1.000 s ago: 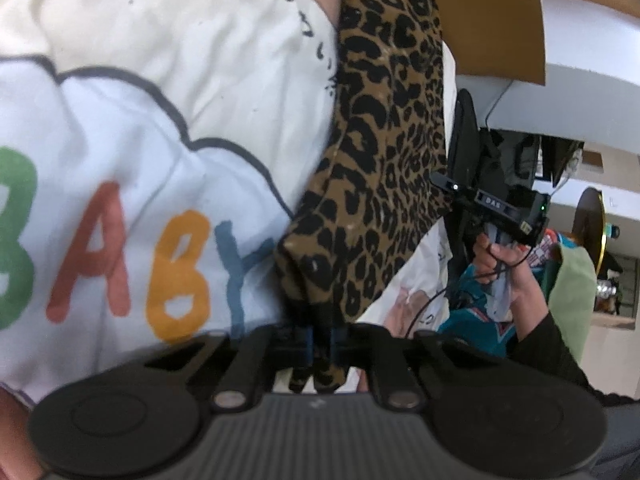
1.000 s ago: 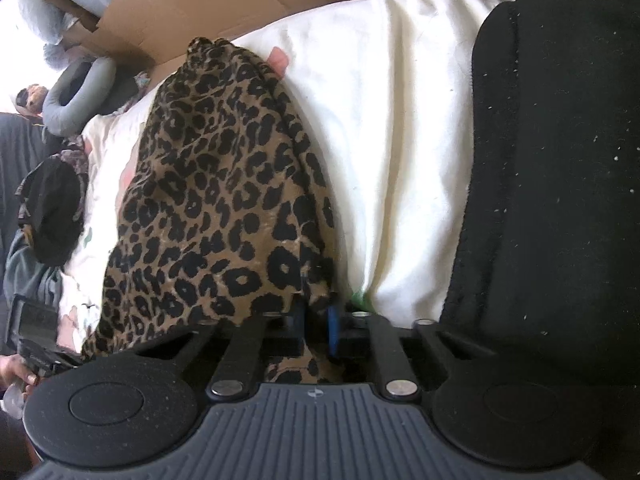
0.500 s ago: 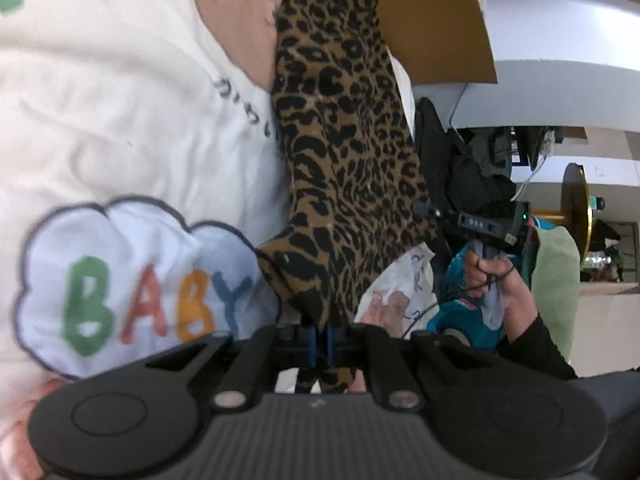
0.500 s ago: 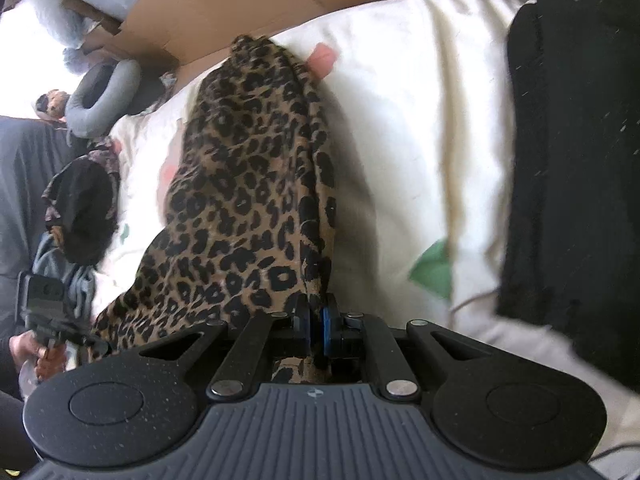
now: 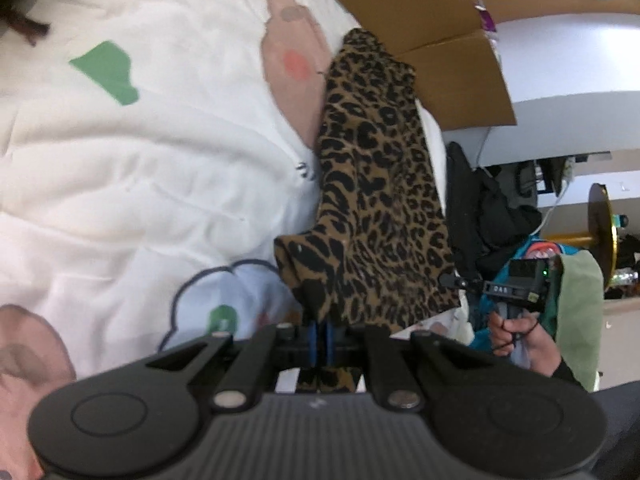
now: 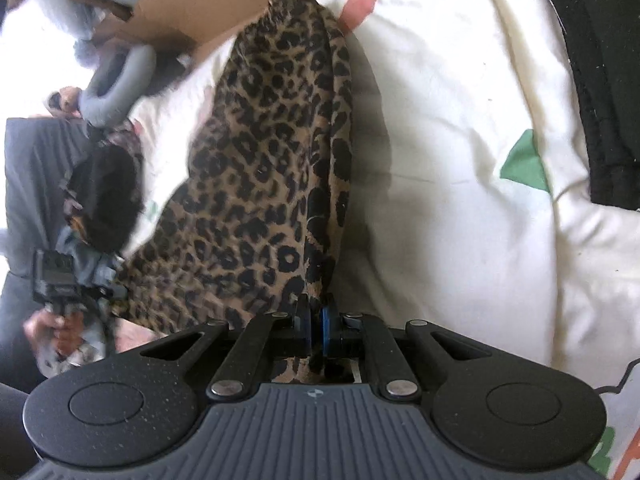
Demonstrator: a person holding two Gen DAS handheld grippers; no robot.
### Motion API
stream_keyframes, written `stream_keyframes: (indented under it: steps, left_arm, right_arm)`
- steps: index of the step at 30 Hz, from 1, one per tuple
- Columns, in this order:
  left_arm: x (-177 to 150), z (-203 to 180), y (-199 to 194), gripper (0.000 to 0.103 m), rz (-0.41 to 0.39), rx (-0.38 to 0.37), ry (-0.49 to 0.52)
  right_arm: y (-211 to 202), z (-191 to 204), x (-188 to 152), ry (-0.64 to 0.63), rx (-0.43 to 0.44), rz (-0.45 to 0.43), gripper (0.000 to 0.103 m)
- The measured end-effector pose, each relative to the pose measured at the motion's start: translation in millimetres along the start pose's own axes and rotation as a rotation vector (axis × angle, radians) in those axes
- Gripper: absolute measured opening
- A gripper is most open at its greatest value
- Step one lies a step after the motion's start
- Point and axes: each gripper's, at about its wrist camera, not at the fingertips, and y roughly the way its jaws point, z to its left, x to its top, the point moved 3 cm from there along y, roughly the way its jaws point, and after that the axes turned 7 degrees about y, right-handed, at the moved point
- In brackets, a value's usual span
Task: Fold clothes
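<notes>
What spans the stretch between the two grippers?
The leopard-print garment, pinched by the left gripper and right gripper; both wrist views show it.

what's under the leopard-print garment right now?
The leopard-print garment hangs from both shut grippers, left gripper and right gripper. Beneath it lies the white printed quilt, with a pink print beside it. What the fabric covers cannot be seen.

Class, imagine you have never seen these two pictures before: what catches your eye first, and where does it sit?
The leopard-print cloth stands out first, stretched up the middle of both views, with the left gripper and the right gripper each shut on a bottom edge of it. Under it spreads a white blanket with green and pink patches, and a brown cardboard box sits beyond its far end.
</notes>
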Motion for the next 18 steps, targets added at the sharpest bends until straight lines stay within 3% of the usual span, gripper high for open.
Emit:
stream_keyframes:
  steps: [5, 8, 10, 12, 18]
  left_arm:
    - [-8, 19, 20, 0.005, 0.036, 0.031, -0.016]
    - [-9, 24, 25, 0.006, 0.031, 0.029, -0.04]
    - [-9, 25, 25, 0.015, 0.022, 0.013, -0.06]
    - [-8, 28, 23, 0.033, 0.007, 0.001, -0.072]
    - [-9, 39, 23, 0.038, -0.048, -0.039, -0.129]
  right_arm:
    - [9, -11, -1, 0.013, -0.03, 0.027, 0.003]
    - [14, -16, -1, 0.027, -0.039, 0.033, 0.011]
    - [16, -18, -3, 0.035, -0.023, 0.044, 0.021]
    - [17, -21, -5, 0.042, -0.005, 0.045, 0.022]
    - [24, -28, -7, 0.097, 0.066, 0.036, 0.03]
